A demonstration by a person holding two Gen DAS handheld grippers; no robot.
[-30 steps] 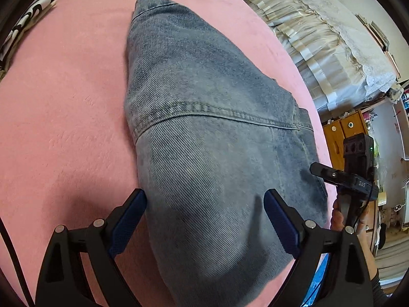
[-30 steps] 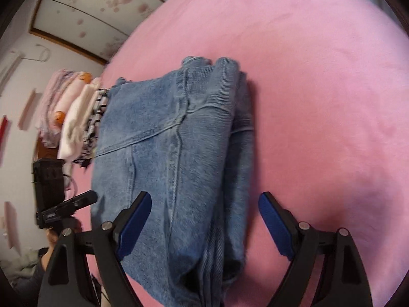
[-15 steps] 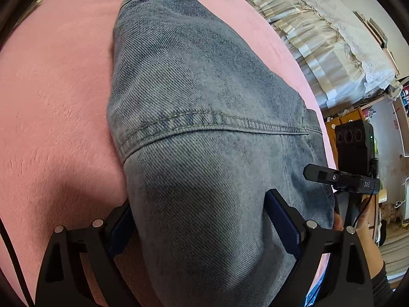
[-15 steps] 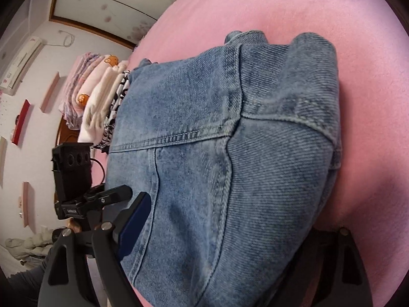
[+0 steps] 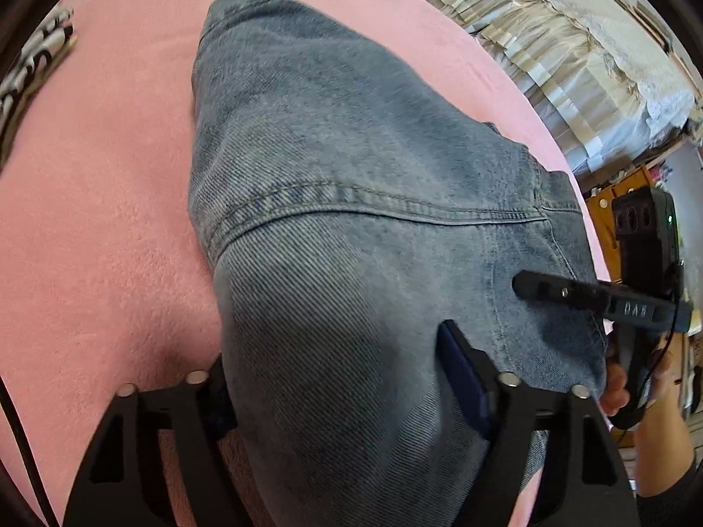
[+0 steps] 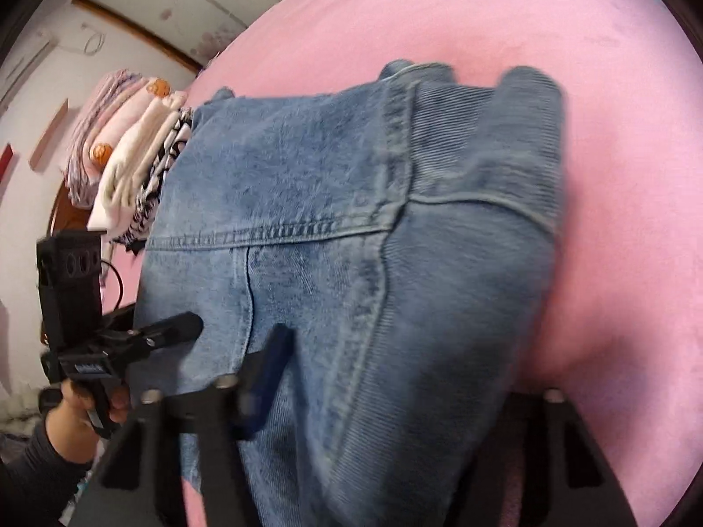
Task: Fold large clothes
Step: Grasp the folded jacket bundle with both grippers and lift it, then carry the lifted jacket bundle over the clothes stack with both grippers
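Observation:
Folded blue jeans (image 5: 351, 175) lie as a thick bundle on the pink bed cover (image 5: 88, 219). My left gripper (image 5: 338, 386) straddles the bundle's near end. Its jaws are closing, the right blue pad (image 5: 461, 373) digs into the denim and the left finger is tucked under the cloth. In the right wrist view the jeans (image 6: 329, 175) fill the middle. My right gripper (image 6: 395, 395) is closing on the other end, its left pad (image 6: 263, 377) pressed on denim, its right finger hidden behind the fold. Each gripper shows in the other's view: the right gripper (image 5: 571, 294), the left gripper (image 6: 167, 333).
A stack of folded pale clothes (image 6: 123, 167) sits at the bed's far edge, and a black-and-white cloth (image 5: 30, 66) lies there too. Pleated curtains (image 5: 571, 44) and a wooden cabinet (image 5: 610, 211) stand beyond the bed. The person's hands (image 5: 615, 386) (image 6: 70, 413) hold the handles.
Both grippers slid forward over the ends of the bundle, then their wide jaws narrowed onto the denim. The cloth now bulges up between the fingers in both views.

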